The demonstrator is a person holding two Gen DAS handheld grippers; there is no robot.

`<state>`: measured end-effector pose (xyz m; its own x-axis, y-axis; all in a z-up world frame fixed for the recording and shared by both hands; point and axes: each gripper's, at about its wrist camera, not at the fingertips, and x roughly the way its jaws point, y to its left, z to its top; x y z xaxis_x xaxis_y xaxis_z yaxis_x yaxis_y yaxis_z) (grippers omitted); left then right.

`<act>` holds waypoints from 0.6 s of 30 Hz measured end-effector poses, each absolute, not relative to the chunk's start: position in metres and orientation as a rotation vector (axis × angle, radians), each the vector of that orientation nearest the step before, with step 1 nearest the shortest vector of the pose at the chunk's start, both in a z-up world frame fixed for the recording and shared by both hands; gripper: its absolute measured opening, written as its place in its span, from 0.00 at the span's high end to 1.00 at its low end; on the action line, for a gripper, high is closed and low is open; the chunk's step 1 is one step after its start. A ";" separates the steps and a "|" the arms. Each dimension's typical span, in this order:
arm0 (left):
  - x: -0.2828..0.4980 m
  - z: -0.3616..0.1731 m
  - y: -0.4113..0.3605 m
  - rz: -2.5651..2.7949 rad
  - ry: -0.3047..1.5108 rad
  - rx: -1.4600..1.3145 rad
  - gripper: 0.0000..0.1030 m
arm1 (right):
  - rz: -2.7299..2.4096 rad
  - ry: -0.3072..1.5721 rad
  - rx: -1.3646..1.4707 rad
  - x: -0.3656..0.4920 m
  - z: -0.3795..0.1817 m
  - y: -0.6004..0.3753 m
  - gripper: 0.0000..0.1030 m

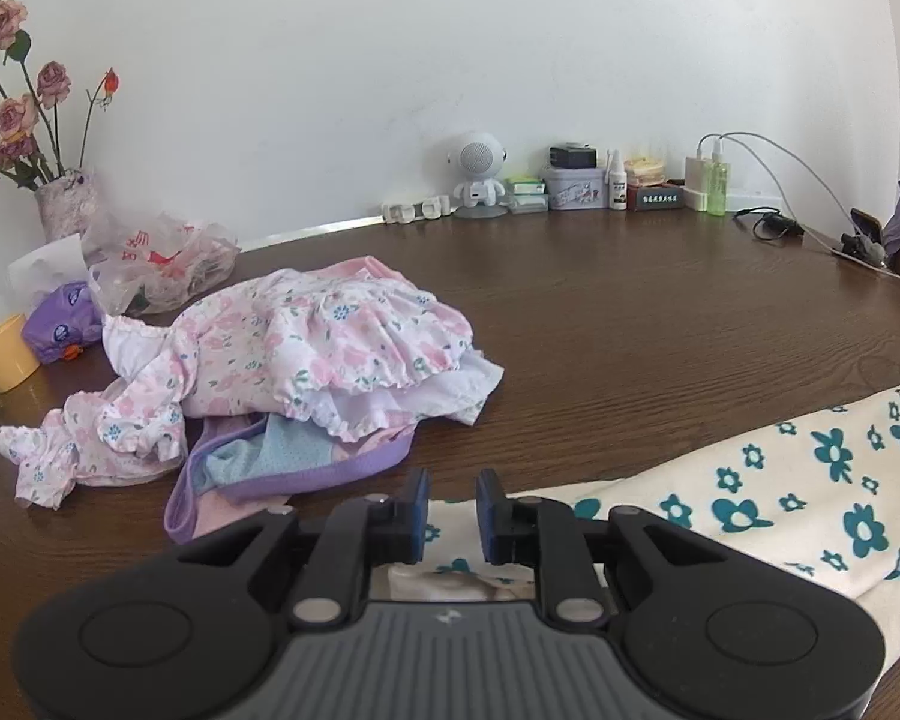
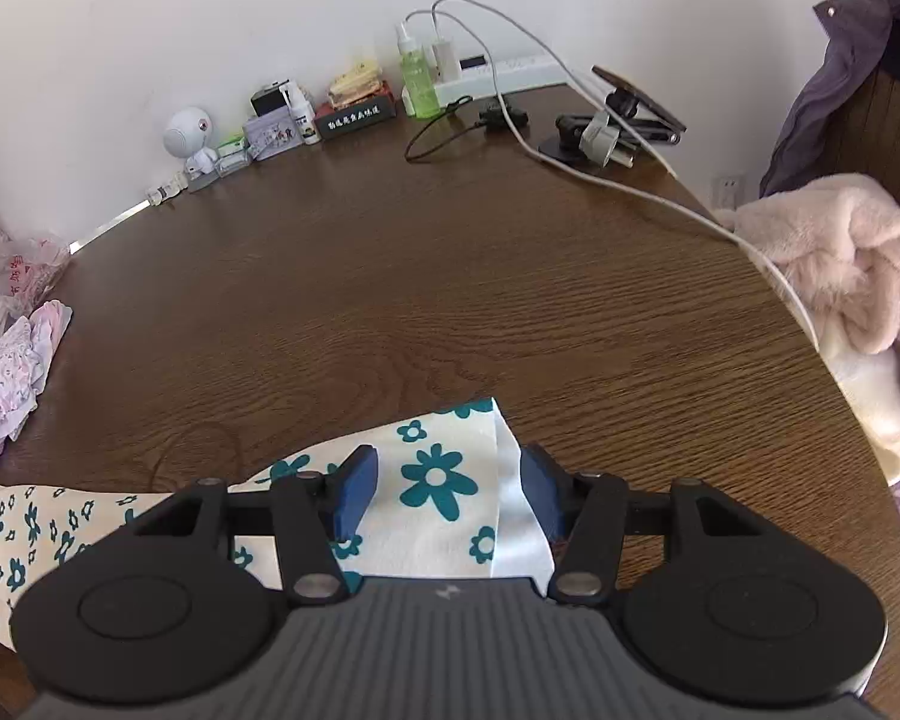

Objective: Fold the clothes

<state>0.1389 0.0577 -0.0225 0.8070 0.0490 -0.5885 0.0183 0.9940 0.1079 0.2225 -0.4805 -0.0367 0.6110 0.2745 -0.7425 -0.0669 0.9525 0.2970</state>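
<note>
A cream cloth printed with teal flowers lies flat on the counter along its near edge, stretched in a long band; in the right wrist view its end shows a corner turned over, baring a plain white underside. To the left sits a heap of unfolded clothes: a crumpled pink floral dress with white ruffled hems on top, one sleeve trailing left, and under it a purple-edged garment with a pale blue mesh panel, lying rumpled just beside the cloth.
</note>
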 end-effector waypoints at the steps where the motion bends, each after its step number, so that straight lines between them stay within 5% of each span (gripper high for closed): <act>1: 0.140 -0.025 0.061 0.013 0.642 0.093 0.83 | 0.213 0.907 0.267 0.225 -0.038 -0.481 0.54; 2: 0.140 -0.026 0.062 0.013 0.645 0.084 0.83 | 0.225 0.917 0.285 0.226 -0.040 -0.482 0.59; 4: 0.139 -0.027 0.065 0.014 0.649 0.069 0.83 | 0.253 0.932 0.328 0.228 -0.042 -0.483 0.98; 18: 0.138 -0.030 0.061 0.075 0.644 0.035 0.82 | 0.190 0.913 0.313 0.192 -0.046 -0.499 0.98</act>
